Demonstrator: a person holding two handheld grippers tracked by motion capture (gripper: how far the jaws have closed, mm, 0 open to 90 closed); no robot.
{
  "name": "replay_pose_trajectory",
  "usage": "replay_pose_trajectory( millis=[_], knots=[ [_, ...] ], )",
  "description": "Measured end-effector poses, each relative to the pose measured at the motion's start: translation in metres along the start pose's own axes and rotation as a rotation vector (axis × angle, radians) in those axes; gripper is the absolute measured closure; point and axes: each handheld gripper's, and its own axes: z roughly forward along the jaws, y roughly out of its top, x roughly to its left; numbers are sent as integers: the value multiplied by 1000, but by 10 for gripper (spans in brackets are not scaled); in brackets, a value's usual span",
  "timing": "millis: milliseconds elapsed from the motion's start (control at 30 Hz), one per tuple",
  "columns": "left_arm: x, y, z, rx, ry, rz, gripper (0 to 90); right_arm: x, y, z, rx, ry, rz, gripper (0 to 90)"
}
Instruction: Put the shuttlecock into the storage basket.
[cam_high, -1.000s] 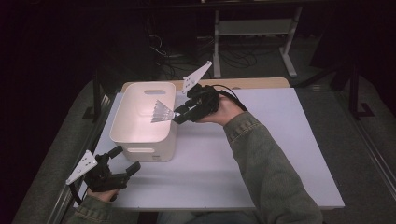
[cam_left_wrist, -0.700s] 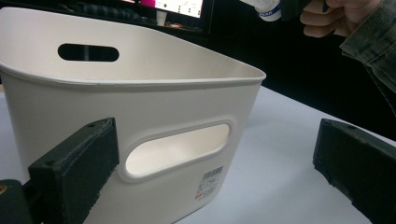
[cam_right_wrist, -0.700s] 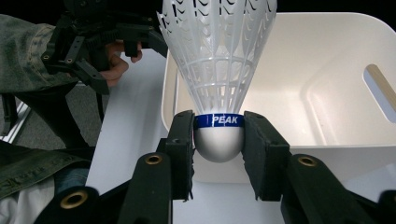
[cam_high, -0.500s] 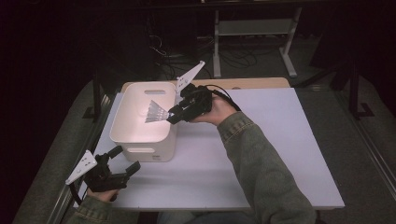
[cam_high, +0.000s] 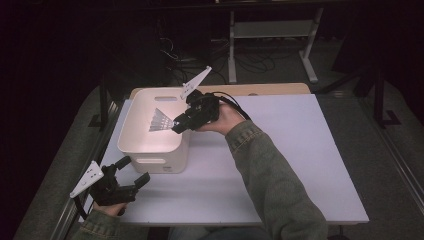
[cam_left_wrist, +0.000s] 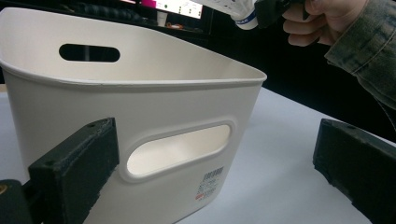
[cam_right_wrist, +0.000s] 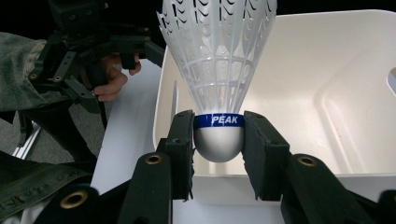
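Observation:
A white plastic shuttlecock (cam_right_wrist: 218, 70) with a blue band marked PEAK is clamped by its rounded cork between the jaws of my right gripper (cam_right_wrist: 218, 135), which is shut on it. In the high view that right gripper (cam_high: 176, 125) holds the shuttlecock (cam_high: 161, 121) over the open white bin (cam_high: 131, 145), skirt pointing into the bin. The bin (cam_left_wrist: 60, 102) fills the left gripper view, handle slot facing me. My left gripper (cam_high: 136, 171) rests near the table's front left corner, open, nothing between its pads.
The bin (cam_right_wrist: 355, 60) is empty inside as far as I see. The white table top (cam_high: 300, 150) stretches to the right of the bin. A wooden board (cam_high: 270, 89) lies along the far edge; a metal stand (cam_high: 272, 35) and cables lie on the dark floor behind.
My right gripper has carried the shuttlecock leftward, from the bin's right rim to over its inside. The left gripper has stayed put.

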Motion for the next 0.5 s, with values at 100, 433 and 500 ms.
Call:
replay_pose_trajectory(
  millis=[100, 433, 500],
  knots=[
    [0, 0, 0, 0, 0, 2, 0, -2, 0, 2, -4, 5, 6, 634],
    [0, 0, 0, -1, -2, 5, 0, -7, 4, 11, -18, 17, 32, 635],
    [0, 0, 0, -2, -2, 4, 0, -8, 5, 14, -25, 21, 27, 635]
  ],
)
